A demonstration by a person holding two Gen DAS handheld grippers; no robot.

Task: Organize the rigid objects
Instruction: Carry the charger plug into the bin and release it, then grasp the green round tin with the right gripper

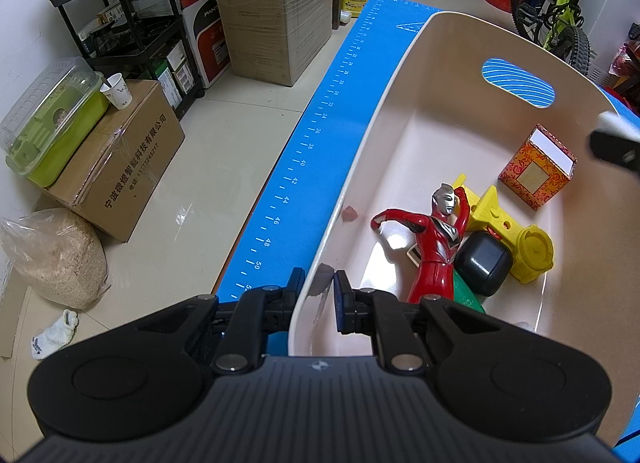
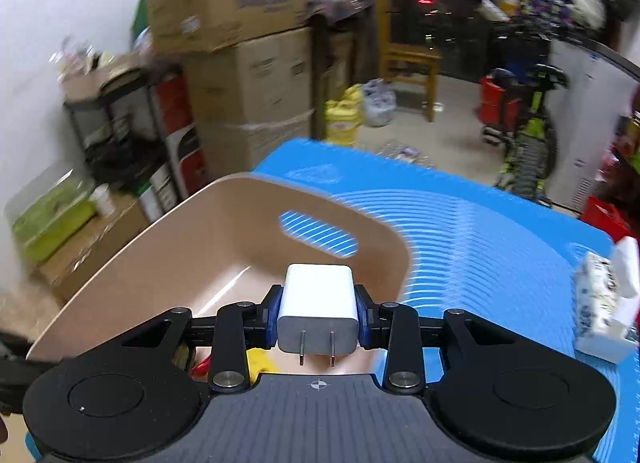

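- Carrying a white plug-in charger (image 2: 317,309) in my right tongs (image 2: 318,315), which pinch it by its two flat sides, its two metal prongs pointing back at the camera.
- My left tongs (image 1: 316,287) are pressed together on the near wall of the beige bin (image 1: 400,75), one pad outside and one inside, steadying it on the blue mat (image 1: 320,131) that covers the surface.
- The charger hangs above the bin's near end, over the open inside, not yet released.
- Already lying in the bin: a red action figure (image 1: 436,239), a yellow toy (image 1: 516,239), a black cube-like object (image 1: 484,263), a green piece partly hidden under them, and a patterned red-and-gold box (image 1: 538,167) nearer the far handle slot.
- Risk, as I judge it: the charger's sides are smooth and glossy, so a quick swing could let it slide out between the pads and fall early, possibly outside the rim.
- The right view is smeared by motion, so my aim over the bin is hard to check; letting go too near the rim could bounce it onto the mat.
- Dropping it from high could knock the figure or land prongs-down on the toys.
- If my left tongs slacken, the light bin could shift or tip on the mat.
- A tissue pack (image 2: 608,299) sits on the mat well to the right of the bin, clear of my path.
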